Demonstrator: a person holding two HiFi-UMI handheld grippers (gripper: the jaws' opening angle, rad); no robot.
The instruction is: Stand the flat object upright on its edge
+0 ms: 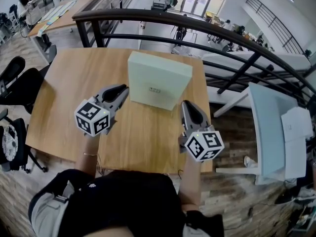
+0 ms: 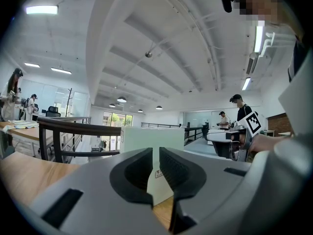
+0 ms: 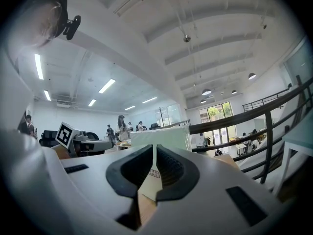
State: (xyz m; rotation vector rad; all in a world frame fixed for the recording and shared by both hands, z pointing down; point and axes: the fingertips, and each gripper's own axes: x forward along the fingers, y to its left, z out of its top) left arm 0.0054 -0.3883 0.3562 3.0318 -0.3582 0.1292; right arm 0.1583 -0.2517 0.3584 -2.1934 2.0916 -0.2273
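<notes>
A pale green flat box (image 1: 157,83) stands upright on its edge at the far middle of the wooden table (image 1: 64,107), its small label facing me. My left gripper (image 1: 123,90) is shut and empty, its tips just left of the box's near face. Also shut and empty, my right gripper (image 1: 186,105) sits off the box's near right corner. In the left gripper view the box (image 2: 168,136) rises behind the left gripper (image 2: 155,153). The right gripper view shows the box (image 3: 161,137) beyond the right gripper (image 3: 154,151). Neither gripper touches the box.
A dark metal railing (image 1: 197,23) runs just past the table's far edge, with a drop to a lower floor behind it. A white desk (image 1: 269,132) stands to the right, black office chairs (image 1: 12,78) to the left. People stand further off in the gripper views.
</notes>
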